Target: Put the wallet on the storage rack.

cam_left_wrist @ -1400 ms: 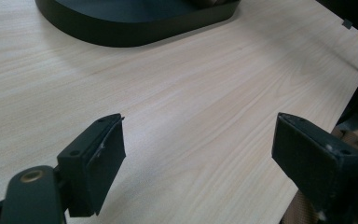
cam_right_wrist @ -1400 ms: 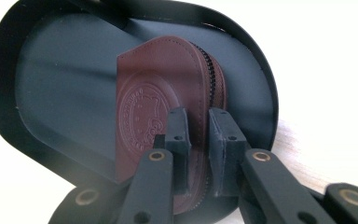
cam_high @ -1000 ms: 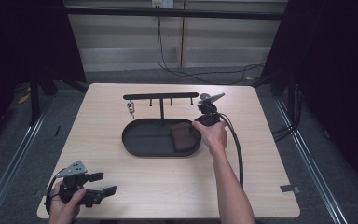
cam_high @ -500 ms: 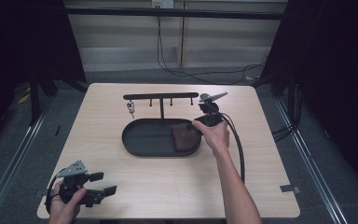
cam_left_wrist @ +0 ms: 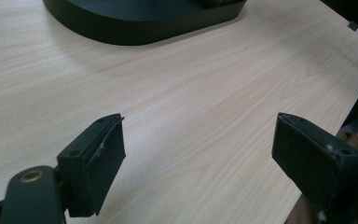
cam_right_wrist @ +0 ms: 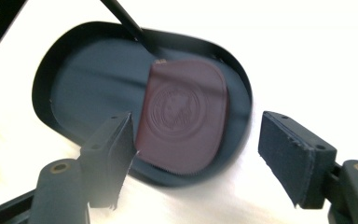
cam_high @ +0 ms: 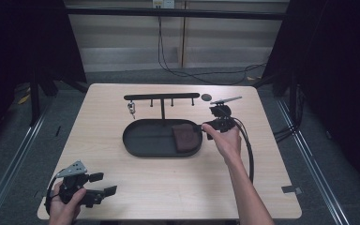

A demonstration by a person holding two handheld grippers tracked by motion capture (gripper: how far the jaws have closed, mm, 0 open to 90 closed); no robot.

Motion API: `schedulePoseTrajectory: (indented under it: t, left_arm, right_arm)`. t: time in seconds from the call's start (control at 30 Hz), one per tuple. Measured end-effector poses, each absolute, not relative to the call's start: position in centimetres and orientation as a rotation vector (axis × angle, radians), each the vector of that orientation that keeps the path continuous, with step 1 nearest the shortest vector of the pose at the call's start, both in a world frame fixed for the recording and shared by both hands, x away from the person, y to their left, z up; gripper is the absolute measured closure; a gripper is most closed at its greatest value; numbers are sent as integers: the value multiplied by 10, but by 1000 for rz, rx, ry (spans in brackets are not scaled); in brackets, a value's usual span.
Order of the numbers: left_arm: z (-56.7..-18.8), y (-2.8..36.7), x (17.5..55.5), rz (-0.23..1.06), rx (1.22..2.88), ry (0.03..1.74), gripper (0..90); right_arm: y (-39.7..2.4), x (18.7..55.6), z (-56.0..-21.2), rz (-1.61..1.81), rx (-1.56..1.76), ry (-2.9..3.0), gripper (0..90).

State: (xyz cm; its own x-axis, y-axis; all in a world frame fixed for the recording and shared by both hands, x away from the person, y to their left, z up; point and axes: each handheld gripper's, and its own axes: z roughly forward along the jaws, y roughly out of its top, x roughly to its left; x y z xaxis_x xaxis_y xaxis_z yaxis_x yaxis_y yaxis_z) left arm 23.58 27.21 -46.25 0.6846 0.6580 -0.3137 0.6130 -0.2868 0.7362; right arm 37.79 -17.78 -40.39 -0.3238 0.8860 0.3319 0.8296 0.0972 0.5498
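Note:
A black oval tray [cam_high: 140, 140] lies mid-table. A brown leather pouch [cam_high: 183, 137] with a round embossed seal lies flat in its right end. My right gripper [cam_high: 209, 124] hovers just off the tray's right rim, its jaws having just been opening. In the right gripper view the pouch [cam_right_wrist: 186, 116] lies beyond the right gripper [cam_right_wrist: 198, 128], untouched by the pads, inside the tray [cam_right_wrist: 56, 70]. My left gripper [cam_high: 104, 183] rests open at the table's front left corner. In its own view the left gripper [cam_left_wrist: 200, 126] is empty over bare wood.
A black T-shaped rack [cam_high: 161, 97] with several hooks stands behind the tray, a small metal item [cam_high: 131, 108] hanging from its left hook. A dark disc [cam_high: 206, 97] lies near its right end. The tray wall [cam_left_wrist: 135, 28] lies beyond the left gripper.
The right gripper has drawn back to the right and up from the tray's end and its jaws have widened. The pouch stays in the tray. The left gripper has not moved.

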Motion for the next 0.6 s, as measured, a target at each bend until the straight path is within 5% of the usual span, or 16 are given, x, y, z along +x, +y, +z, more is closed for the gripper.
schedulePoseTrajectory:
  t: [0.6]
  left_arm:
    - [-462, 274, 237, 64, 1976, 1000, 168]
  right_arm:
    - [-212, 314, -417, 1108, 1723, 2184, 234]
